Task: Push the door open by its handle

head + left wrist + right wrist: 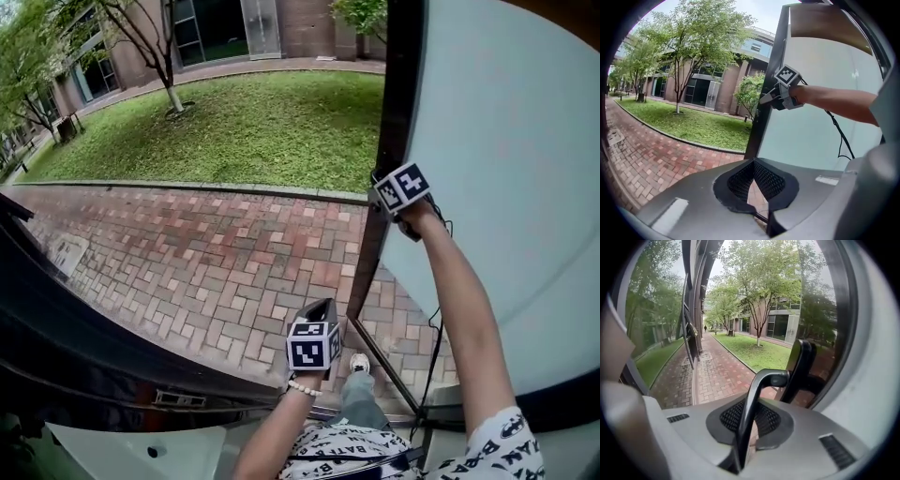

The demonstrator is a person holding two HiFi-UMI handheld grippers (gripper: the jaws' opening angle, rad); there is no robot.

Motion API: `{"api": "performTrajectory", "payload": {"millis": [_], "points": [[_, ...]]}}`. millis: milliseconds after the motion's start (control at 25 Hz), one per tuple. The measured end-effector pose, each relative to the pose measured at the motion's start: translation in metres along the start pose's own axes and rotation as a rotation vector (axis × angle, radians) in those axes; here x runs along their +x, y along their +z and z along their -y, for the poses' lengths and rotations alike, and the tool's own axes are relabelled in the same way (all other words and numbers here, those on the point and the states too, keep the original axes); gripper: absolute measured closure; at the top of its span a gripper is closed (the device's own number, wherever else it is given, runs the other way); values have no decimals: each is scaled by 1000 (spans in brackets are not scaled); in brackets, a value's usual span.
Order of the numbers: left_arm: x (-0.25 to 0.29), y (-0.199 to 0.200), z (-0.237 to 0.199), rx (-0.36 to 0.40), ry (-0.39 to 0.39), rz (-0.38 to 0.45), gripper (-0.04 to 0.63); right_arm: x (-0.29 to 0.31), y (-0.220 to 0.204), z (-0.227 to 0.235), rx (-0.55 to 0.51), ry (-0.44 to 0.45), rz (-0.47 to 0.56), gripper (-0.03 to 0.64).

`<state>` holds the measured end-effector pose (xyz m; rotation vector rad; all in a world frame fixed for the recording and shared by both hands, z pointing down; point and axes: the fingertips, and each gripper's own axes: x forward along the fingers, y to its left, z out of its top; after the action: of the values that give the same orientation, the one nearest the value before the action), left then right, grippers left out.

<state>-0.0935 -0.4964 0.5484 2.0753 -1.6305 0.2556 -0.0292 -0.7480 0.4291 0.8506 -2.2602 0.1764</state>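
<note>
The door (506, 187) is a pale frosted pane in a dark frame (392, 103), swung outward over the paving. Its handle (751, 404) is a dark bent metal bar that runs up between my right gripper's (749, 430) pads to a black bracket (800, 364) on the frame. That right gripper (386, 195) is shut on the handle at the door's edge, at the end of an outstretched arm, and its marker cube (786, 75) also shows in the left gripper view. My left gripper (321, 307) hangs low in the doorway, shut and holding nothing, with its tip (753, 164) pointing outward.
Red brick paving (206, 262) lies outside, with a lawn (253, 131), trees and a brick building beyond. A second dark door leaf (84, 347) slants across the lower left. A person's shoe (359, 363) stands at the threshold.
</note>
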Motion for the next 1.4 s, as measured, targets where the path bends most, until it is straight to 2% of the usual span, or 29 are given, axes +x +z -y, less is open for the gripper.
{"api": "performTrajectory", "payload": {"millis": [280, 560, 1400], "points": [[37, 8, 2, -20, -7, 2, 607, -1, -4, 45, 21, -45, -15, 592], [66, 22, 25, -3, -75, 4, 607, -11, -15, 96, 71, -108, -22, 592], [187, 67, 80, 55, -167, -48, 607, -45, -73, 276, 263, -252, -49, 592]]}}
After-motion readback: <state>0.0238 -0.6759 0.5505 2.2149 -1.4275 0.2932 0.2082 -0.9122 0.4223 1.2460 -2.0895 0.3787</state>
